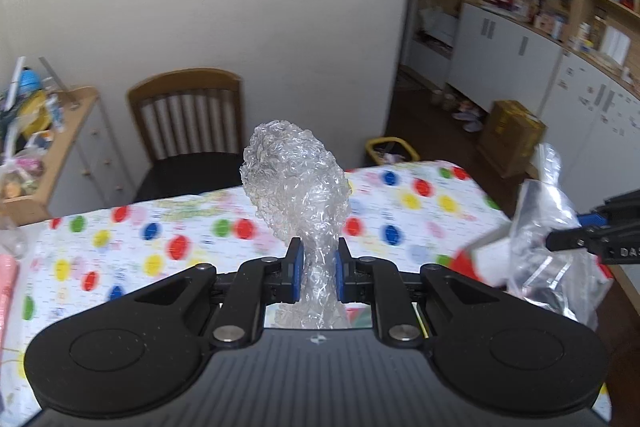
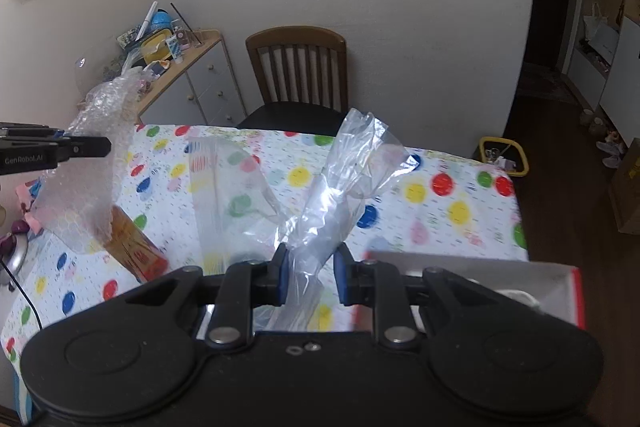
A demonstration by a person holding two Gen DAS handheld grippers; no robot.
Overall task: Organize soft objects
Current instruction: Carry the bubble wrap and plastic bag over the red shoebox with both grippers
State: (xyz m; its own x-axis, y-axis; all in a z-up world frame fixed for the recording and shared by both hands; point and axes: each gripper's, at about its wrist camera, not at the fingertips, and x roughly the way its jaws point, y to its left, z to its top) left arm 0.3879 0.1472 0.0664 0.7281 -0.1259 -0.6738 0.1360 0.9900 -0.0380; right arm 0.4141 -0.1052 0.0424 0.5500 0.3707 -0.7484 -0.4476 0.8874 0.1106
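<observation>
A: Above the near edge of the dotted tablecloth, what does the left gripper have?

B: Its pads are clamped on a bunched sheet of bubble wrap, held up off the table.

A: And to the right?

B: The right gripper pinches a clear plastic bag, also lifted. A wooden chair stands at the far side.

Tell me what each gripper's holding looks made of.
Left gripper: bubble wrap, clear plastic film, glossy; its surface is all small crinkled cells. Right gripper: plastic bag, thin clear film, probably polythene; smooth, see-through, creased where bunched.
</observation>
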